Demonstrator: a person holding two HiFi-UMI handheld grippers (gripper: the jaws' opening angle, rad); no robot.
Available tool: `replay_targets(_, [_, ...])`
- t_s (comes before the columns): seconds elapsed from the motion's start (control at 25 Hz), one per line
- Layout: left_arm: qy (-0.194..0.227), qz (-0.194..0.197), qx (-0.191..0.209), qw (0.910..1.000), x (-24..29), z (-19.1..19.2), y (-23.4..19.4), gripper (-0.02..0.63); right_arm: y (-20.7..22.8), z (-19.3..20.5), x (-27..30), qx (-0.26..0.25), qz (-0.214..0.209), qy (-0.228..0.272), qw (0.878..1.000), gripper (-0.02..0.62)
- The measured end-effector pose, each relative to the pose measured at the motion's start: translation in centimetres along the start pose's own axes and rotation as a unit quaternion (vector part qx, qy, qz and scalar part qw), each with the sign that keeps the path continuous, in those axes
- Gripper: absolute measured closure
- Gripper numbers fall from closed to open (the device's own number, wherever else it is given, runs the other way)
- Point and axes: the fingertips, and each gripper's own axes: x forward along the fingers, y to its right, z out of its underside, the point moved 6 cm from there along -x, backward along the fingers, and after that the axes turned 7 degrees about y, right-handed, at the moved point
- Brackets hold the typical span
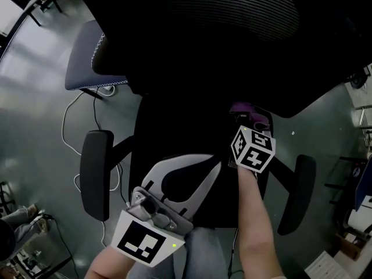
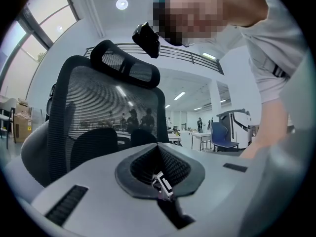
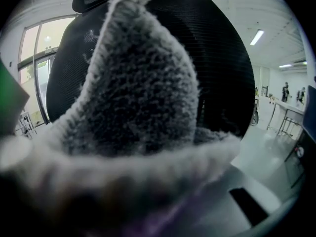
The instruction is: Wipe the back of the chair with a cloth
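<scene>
In the head view, the left tongs (image 1: 214, 160) sit low, their pale bowed fingers meeting at the tips with nothing between them. The right tongs (image 1: 249, 124) point up at the chair back (image 1: 221, 34), and a purple cloth (image 1: 243, 108) shows at their front end, close against the black mesh. An armrest (image 1: 96, 173) stands out on each side. A second chair (image 1: 87, 57) with a blue-grey seat stands beyond on the grey floor (image 1: 35, 97), with a white cable (image 1: 72, 127) trailing near it. Each of the tongs carries a cube of black-and-white square markers.

In the left gripper view, the left tongs (image 2: 159, 167) are closed and empty, dark pads together at the far end. The chair back (image 2: 108, 107) and headrest (image 2: 126, 65) rise ahead, well apart from them.

In the right gripper view, the right tongs (image 3: 148, 181) are clamped on the fuzzy cloth (image 3: 143, 98), which fills most of the frame. Behind it stands the chair back (image 3: 222, 58); we cannot tell whether cloth and mesh touch.
</scene>
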Motion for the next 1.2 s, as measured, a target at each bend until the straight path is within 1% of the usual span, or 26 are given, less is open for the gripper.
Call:
replay_targets(0.24, [-0.002, 0.009, -0.001, 1.0000, 1.1, 0.1, 0.5, 0.595, 2.7, 0.3, -0.6, -0.024, 0.019, -0.002, 1.000, 0.517])
replay_targets(0.36, [-0.002, 0.012, -0.001, 0.9999, 1.5, 0.1, 0.9, 0.595, 4.0, 0.4, -1.1, -0.026, 0.028, -0.003, 0.999, 0.517])
replay_targets(0.6, [-0.004, 0.019, -0.002, 0.9998, 1.8, 0.1, 1.5, 0.595, 7.5, 0.8, -2.1, 0.016, 0.076, -0.005, 0.997, 0.517])
replay_targets(0.68, [-0.004, 0.021, -0.002, 0.9998, 1.9, 0.1, 1.5, 0.595, 8.1, 0.9, -2.4, 0.020, 0.090, -0.006, 0.996, 0.517])
replay_targets(0.84, [-0.003, 0.025, 0.000, 0.9997, 2.1, 0.0, 1.6, 0.595, 9.1, 1.2, -2.8, 0.046, 0.110, -0.002, 0.993, 0.517])
replay_targets(1.0, [-0.004, 0.027, 0.001, 0.9996, 2.0, -0.2, 1.5, 0.595, 8.6, 1.3, -3.2, 0.045, 0.103, 0.003, 0.994, 0.518])
replay_targets(1.2, [-0.006, 0.028, 0.002, 0.9996, 1.7, -0.7, 1.8, 0.595, 7.0, 0.4, -4.5, 0.028, 0.075, 0.020, 0.997, 0.520])
